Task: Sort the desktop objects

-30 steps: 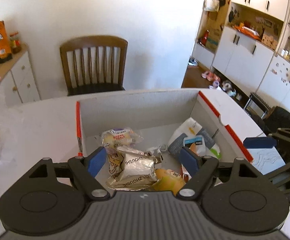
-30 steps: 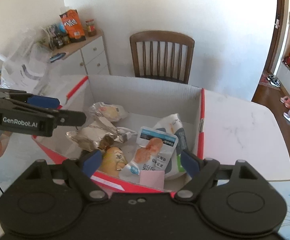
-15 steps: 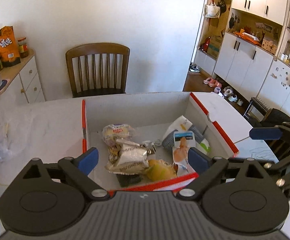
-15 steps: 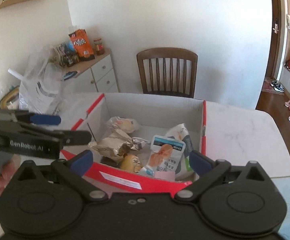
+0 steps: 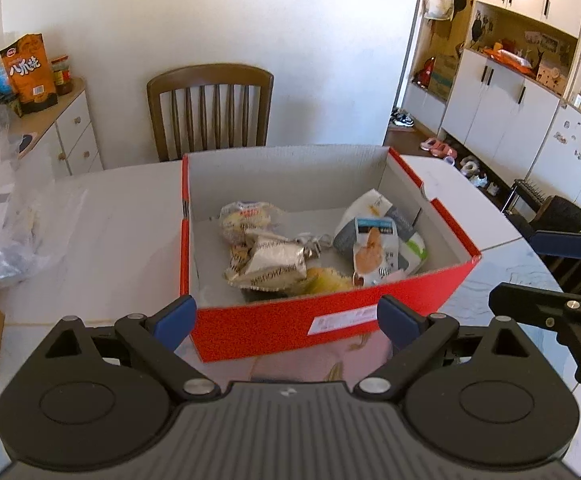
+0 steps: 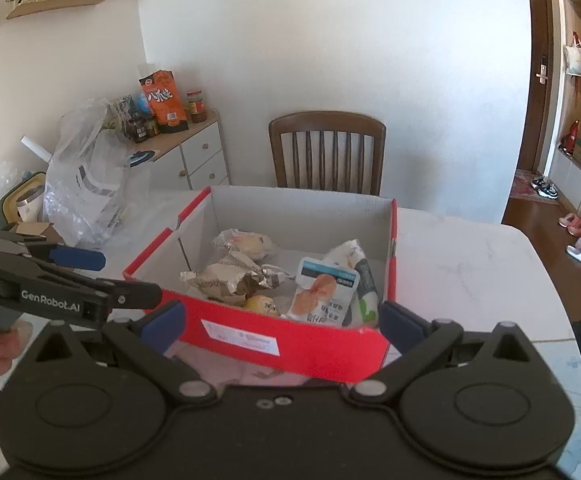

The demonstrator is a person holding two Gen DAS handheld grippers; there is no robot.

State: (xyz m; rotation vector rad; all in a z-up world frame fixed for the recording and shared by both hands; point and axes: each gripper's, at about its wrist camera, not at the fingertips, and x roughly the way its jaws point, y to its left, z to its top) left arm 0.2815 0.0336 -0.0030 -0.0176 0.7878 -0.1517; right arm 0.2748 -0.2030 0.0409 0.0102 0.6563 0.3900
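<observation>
Here, in the left wrist view, the left hand-held gripper (image 5: 286, 318) hung with fingers spread and empty just short of the red box (image 5: 330, 326) on the white counter (image 5: 110, 232). The snack packets (image 5: 268, 264) all lay inside the box, presumably gathered there to tidy the top. The right hand-held gripper (image 5: 530, 268) showed at the right edge.

In the right wrist view, that gripper also stood apart and empty before the box's near wall, with the pouch (image 6: 322, 292) leaning inside. Sorting looked largely done.
</observation>
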